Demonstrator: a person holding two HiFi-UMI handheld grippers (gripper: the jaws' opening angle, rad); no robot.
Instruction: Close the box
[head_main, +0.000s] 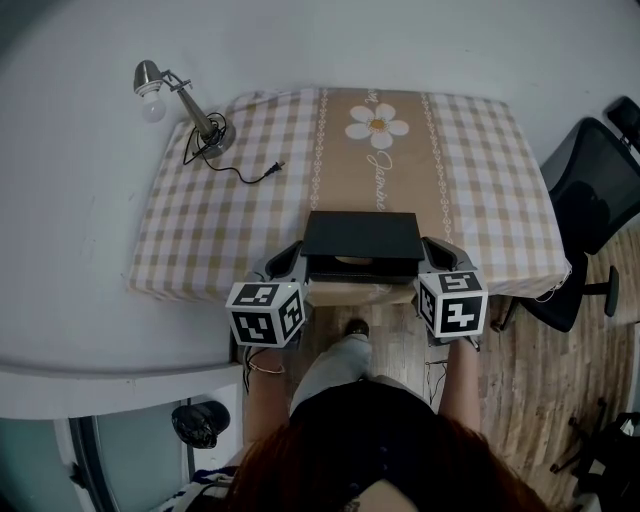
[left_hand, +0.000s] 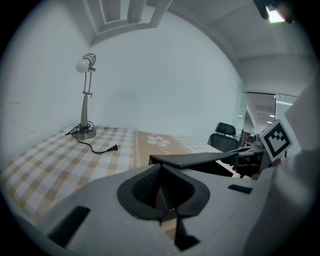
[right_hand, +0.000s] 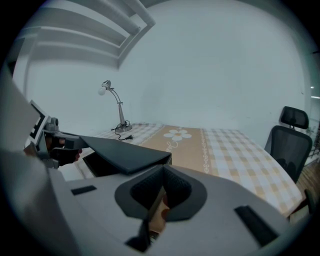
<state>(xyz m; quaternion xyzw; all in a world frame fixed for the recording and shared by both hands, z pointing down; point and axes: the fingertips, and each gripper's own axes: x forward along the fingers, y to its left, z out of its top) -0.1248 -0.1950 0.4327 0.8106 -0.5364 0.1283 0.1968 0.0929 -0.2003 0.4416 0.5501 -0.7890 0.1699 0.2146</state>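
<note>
The flat black box lid (head_main: 360, 238) is pinched on the left by the left gripper (head_main: 298, 258) and on the right by the right gripper (head_main: 427, 254), both pointed toward the far side.

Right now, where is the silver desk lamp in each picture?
Head view: silver desk lamp, upper left, at the checked tablecloth's far corner.
Left gripper view: left side, standing tall.
Right gripper view: small, left of centre.
Shared landmark: the white daisy print, right of the lamp.

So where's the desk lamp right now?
In the head view the desk lamp stands at the table's far left corner, its cord trailing right, well beyond the black box.
</note>
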